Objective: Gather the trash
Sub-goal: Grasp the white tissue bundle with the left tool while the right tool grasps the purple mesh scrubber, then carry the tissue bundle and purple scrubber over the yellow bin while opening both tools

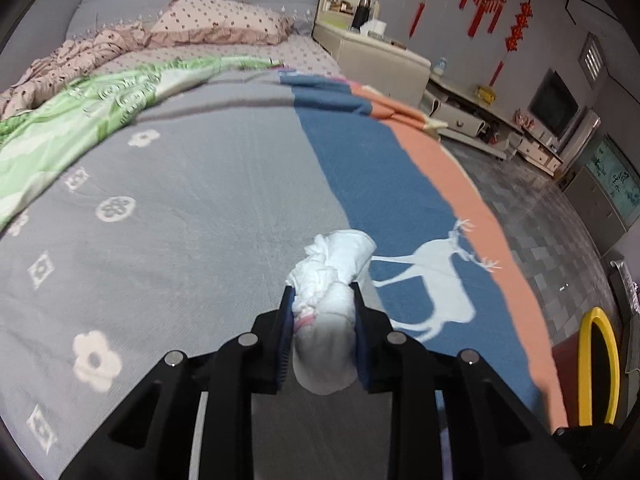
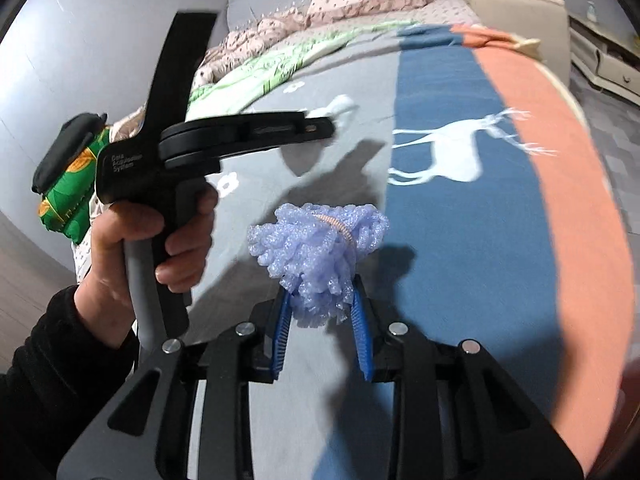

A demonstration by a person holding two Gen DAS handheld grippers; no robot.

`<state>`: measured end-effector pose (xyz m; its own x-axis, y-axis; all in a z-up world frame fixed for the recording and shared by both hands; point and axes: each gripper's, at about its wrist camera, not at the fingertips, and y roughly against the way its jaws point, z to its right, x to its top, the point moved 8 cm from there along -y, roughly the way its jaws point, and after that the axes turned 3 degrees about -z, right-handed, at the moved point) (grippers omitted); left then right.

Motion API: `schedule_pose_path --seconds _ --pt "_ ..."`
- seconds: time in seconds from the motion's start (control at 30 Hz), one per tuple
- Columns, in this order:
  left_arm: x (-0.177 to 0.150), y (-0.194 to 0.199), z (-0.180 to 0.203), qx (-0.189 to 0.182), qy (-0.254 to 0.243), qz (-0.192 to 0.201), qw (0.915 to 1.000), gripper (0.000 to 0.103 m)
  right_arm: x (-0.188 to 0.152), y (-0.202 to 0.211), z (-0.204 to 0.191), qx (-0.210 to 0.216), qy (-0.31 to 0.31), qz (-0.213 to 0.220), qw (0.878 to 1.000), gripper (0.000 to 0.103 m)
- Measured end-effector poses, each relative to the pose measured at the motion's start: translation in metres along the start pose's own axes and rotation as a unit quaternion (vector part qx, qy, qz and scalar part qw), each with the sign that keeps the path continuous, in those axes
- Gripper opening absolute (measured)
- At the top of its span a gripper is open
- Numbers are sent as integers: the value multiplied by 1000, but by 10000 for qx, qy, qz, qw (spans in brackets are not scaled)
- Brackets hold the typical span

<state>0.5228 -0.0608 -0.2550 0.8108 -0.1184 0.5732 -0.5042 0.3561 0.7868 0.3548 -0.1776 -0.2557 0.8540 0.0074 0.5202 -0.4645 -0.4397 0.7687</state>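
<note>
In the left wrist view my left gripper (image 1: 322,293) is shut on a crumpled white paper wad (image 1: 336,256), held just above the grey part of the blanket (image 1: 180,208). In the right wrist view my right gripper (image 2: 319,290) is shut on a lilac foam-net bundle (image 2: 316,240) tied with a tan band. That view also shows the left gripper (image 2: 320,125) from the side, up and to the left, with the white wad (image 2: 341,106) blurred at its tip. A person's hand (image 2: 160,240) in a black sleeve grips its handle.
The blanket on the bed has grey, blue (image 1: 392,184) and orange (image 1: 472,200) stripes and a white deer (image 1: 440,280). A green quilt (image 1: 72,120) and a pillow (image 1: 220,20) lie further back. A yellow-rimmed container (image 1: 596,360) stands on the tiled floor (image 1: 540,220) at right, and cabinets (image 1: 380,56) line the wall.
</note>
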Motion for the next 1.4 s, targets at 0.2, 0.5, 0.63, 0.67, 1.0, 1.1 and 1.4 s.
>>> schedule_pose_path --seconds 0.2,0.5,0.63,0.67,1.0,1.1,1.4 --pt "-20 61 36 -58 -209 346 9992 24 -24 71 17 -90 -287 446 9986 27" --pt "-50 166 127 -42 -675 929 9934 24 -41 193 47 -510 -669 1632 9830 27" --pt "-64 205 179 -158 -1049 1167 9875 24 -45 247 58 -593 -783 2118 9724 27" --pt "-68 215 194 -196 -1153 1244 9853 24 -45 261 60 -619 -794 2239 9694 27" --pt "-88 253 282 -532 -1623 1667 9711 24 -68 373 101 -1200 -932 2886 9453 28" --pt "-90 248 301 -614 -1722 1644 9693 24 -80 392 116 -1374 -1028 2908 9413 28" --pt "-92 214 347 -808 -1936 1442 9670 25 -114 416 175 -1628 -1414 2817 9350 28"
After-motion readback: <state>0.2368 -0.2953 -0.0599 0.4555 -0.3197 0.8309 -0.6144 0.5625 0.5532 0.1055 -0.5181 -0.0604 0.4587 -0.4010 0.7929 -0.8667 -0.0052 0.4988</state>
